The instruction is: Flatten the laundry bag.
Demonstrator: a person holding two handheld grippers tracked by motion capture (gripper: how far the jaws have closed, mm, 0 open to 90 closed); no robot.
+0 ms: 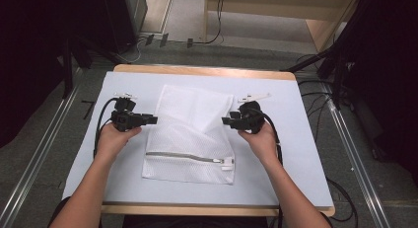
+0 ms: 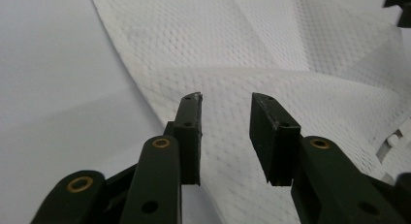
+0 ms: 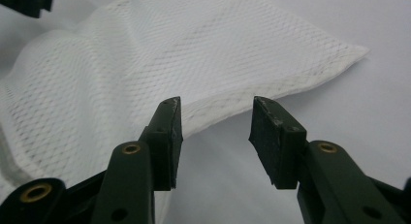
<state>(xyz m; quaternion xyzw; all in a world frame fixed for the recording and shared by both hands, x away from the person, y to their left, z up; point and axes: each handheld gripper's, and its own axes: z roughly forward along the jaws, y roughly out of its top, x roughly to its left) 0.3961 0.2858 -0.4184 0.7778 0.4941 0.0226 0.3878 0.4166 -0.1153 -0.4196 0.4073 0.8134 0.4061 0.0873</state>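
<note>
White mesh zippered laundry bag (image 1: 190,134): light, limp, folds easily. Your left gripper (image 1: 152,120) and right gripper (image 1: 226,121): jaws apart, empty. Pinch seamed side edges, not loose middle.

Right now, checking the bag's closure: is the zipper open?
No, the zipper runs closed across the mesh bag in the high view.

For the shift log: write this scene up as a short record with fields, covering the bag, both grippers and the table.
item: white mesh laundry bag, lying flat on the table, its far part folded or rumpled
zipper: grey zipper near the bag's near edge, closed as far as shows
left gripper: left gripper at the bag's left edge, jaws open, nothing between them
right gripper: right gripper at the bag's right edge, jaws open, nothing held
surface: pale-covered table with a wooden edge
</note>
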